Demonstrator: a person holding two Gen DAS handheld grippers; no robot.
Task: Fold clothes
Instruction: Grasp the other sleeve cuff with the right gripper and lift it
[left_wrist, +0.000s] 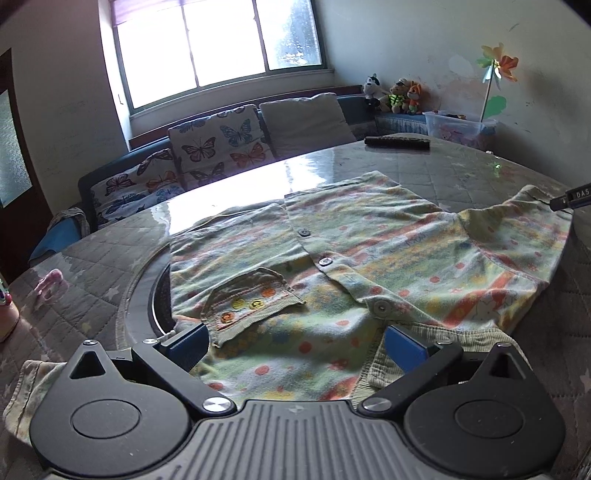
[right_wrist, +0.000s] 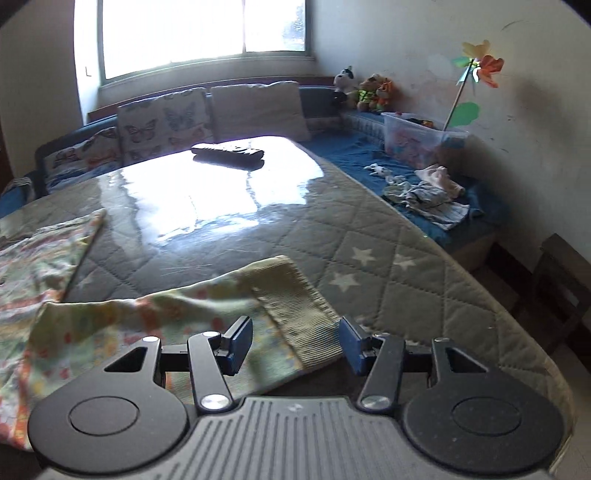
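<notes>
On the round quilted table (left_wrist: 461, 170) in front of me lies a small patterned cardigan (left_wrist: 369, 258), spread mostly flat with its button front facing up and a little pocket (left_wrist: 247, 306) on the chest side nearest my left tool. My left gripper (left_wrist: 295, 341) hangs just over the garment's near edge with its jaws spread wide; the blue pads (left_wrist: 404, 349) sit on either side of the fabric around the collar, and I see nothing pinched between them. In the left wrist view the tip of my right tool (left_wrist: 570, 197) shows at the far right, touching or just above the end of the sleeve, though I cannot tell which. From the right wrist view, the right gripper (right_wrist: 297, 343) is also parted, less widely, with the ribbed cuff (right_wrist: 299, 314) of the sleeve lying between its pads; the cloth looks slack on the table, and I cannot tell whether either pad touches it. Well beyond the cardigan, a dark remote control (right_wrist: 227, 152) rests near the far edge of the table, in the window glare. Behind the table runs a bench with butterfly cushions (left_wrist: 218, 144), a few plush toys (left_wrist: 395, 94) in the corner, and a clear plastic bin (right_wrist: 417, 138) with a paper pinwheel (right_wrist: 480, 66) standing in it.
</notes>
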